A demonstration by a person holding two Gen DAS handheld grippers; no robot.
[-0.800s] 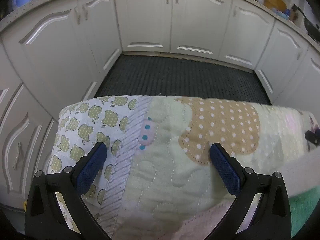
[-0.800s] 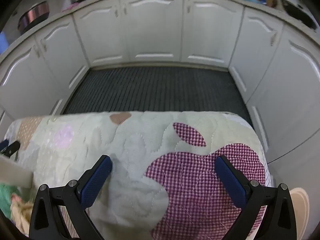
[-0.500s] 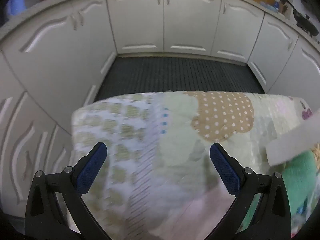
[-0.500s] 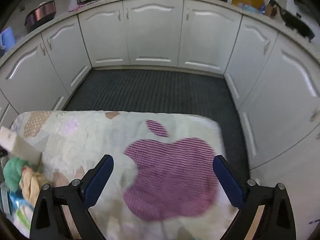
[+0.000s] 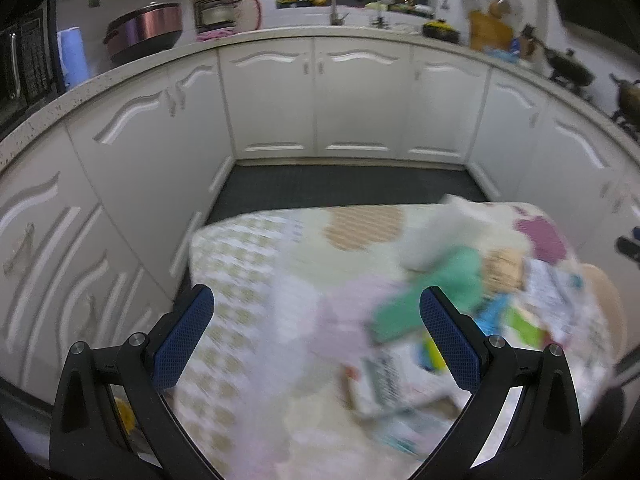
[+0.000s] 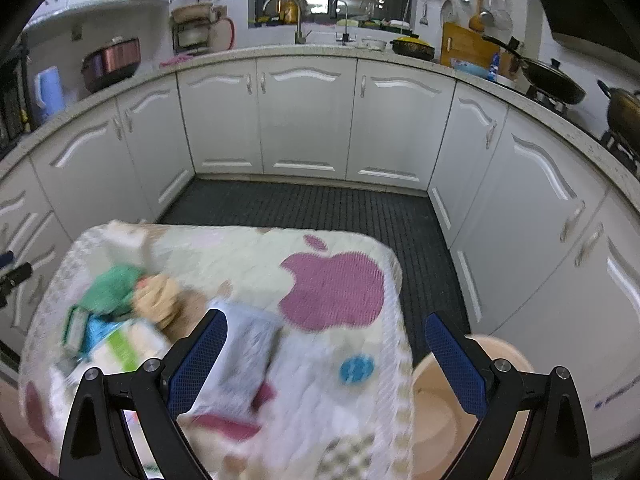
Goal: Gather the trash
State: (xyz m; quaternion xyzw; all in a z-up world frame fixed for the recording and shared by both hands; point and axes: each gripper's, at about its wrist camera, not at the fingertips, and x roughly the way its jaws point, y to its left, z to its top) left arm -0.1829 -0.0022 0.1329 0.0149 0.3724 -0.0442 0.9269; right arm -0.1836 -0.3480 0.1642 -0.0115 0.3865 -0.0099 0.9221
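A table covered by a quilted patchwork cloth (image 5: 256,280) holds a blurred pile of trash: a green crumpled piece (image 5: 448,280), a white box (image 5: 436,236), a printed wrapper (image 5: 384,376) and a tan crumpled piece (image 6: 158,294). The cloth with a purple apple patch (image 6: 332,284) shows in the right wrist view, with a pale wrapper (image 6: 248,356) between the fingers. My left gripper (image 5: 316,340) is open and empty above the cloth, left of the pile. My right gripper (image 6: 326,364) is open and empty above the wrapper.
White kitchen cabinets (image 6: 304,116) curve around a dark ribbed floor mat (image 6: 320,212). A peach-coloured bin (image 6: 452,396) stands at the table's right edge. The countertop carries pots (image 5: 144,32), a sink tap (image 6: 298,20) and pans (image 6: 548,76).
Both grippers have pulled back and up from the table. The view widened, and the trash pile and the bin came into sight. Both stayed open.
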